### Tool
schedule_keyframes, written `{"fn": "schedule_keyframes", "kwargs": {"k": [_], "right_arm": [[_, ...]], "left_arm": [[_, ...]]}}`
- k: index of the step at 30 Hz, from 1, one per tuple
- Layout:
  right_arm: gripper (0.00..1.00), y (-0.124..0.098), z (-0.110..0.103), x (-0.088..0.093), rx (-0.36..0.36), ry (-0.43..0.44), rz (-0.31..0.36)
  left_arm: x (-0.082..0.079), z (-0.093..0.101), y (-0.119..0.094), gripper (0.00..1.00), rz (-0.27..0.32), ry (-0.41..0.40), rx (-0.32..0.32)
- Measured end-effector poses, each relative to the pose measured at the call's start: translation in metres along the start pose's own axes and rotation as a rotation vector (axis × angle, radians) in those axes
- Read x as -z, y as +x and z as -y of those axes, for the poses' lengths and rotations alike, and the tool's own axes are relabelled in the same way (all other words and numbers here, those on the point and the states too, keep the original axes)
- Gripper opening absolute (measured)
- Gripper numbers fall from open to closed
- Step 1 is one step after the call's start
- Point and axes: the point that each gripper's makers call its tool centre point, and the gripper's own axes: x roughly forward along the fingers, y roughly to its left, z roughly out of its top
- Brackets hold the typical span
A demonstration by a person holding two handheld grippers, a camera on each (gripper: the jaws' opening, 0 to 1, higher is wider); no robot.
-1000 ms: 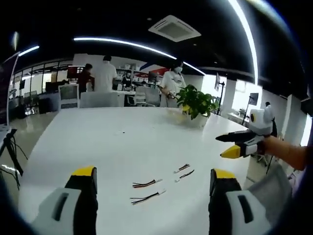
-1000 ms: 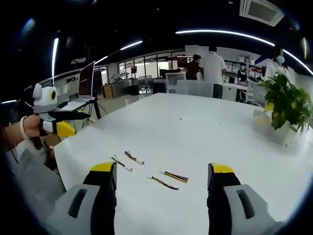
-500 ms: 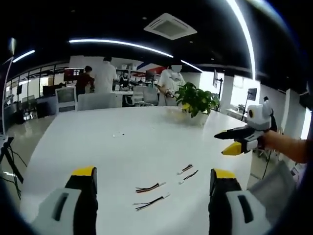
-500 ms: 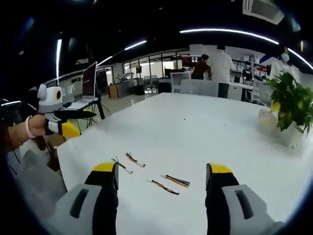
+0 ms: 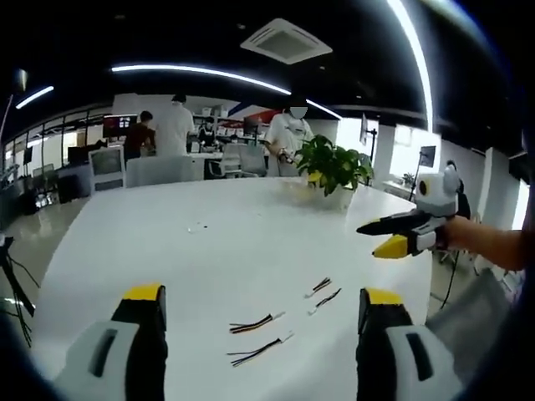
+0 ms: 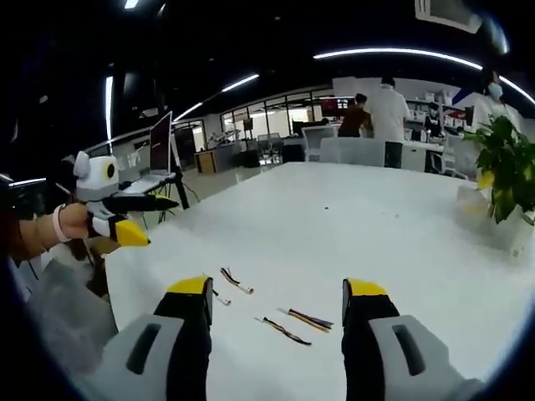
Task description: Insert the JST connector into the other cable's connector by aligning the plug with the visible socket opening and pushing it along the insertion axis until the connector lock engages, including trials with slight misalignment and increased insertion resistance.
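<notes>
Left gripper view: your left claw [image 5: 261,305] stands wide open, empty, above the white table [image 5: 167,242]. Four short cables lie between its jaws: a near pair [image 5: 255,336] and a far pair [image 5: 319,293]. Your right claw [image 5: 380,236] enters from the right, raised above the table, jaws nearly together, nothing seen in them. A potted plant [image 5: 334,171] stands far off. Right gripper view: right claw [image 6: 274,292] slightly parted, empty; two cables [image 6: 298,324] lie between its jaws, two more [image 6: 230,282] just left. The left claw [image 6: 138,217] hangs at the table's edge. Judgement: cables are light and limp, connectors small and fragile; grip each by its housing, not the wires.
</notes>
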Motion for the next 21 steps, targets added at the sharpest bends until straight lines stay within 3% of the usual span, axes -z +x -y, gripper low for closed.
{"fn": "schedule_keyframes", "kwargs": {"k": [9, 21], "right_arm": [[0.61, 0.01, 0.002, 0.007, -0.026, -0.017, -0.029], [0.6, 0.021, 0.003, 0.013, -0.057, -0.043, -0.063]], "left_arm": [[0.013, -0.006, 0.015, 0.94, -0.042, 0.033, 0.011], [0.015, -0.011, 0.026, 0.94, -0.058, 0.048, 0.014]]}}
